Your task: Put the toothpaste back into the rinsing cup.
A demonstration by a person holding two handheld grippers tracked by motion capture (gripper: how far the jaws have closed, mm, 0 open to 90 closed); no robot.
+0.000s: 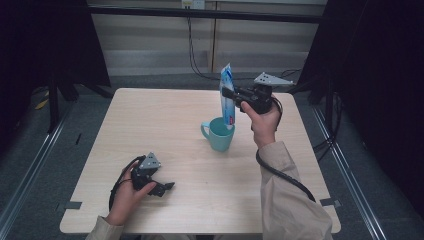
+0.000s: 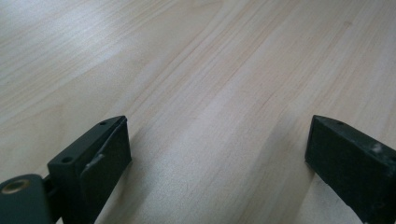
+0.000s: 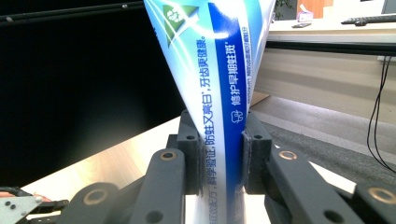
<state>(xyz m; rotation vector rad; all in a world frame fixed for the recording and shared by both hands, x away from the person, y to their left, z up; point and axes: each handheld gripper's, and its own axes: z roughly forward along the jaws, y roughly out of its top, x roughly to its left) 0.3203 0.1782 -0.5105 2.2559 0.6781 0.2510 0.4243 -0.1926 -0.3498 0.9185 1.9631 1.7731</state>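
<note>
A: Where does the job stand at the pale wooden table point(image 1: 165, 125)?

B: Well along, by the look of it. The right gripper point(image 1: 231, 93) pinches a blue-and-white plastic toothpaste tube point(image 1: 227, 95) and holds it upright, its lower end already inside the teal ceramic mug point(image 1: 219, 134) near the table's middle.

A: Is the grip firm?

B: In the right gripper view the jaws press flat against both sides of the tube point(image 3: 219, 107), squeezing it at its middle.

A: So what is left?

B: Letting go, most likely. The tube appears to hang in the mug rather than stand free, so the jaws have yet to part and the hand to lift away.

A: And the other hand?

B: The left gripper point(image 1: 162, 188) rests on the table near the front edge, well apart from the mug, its jaws spread over bare wood with nothing between them.
</note>
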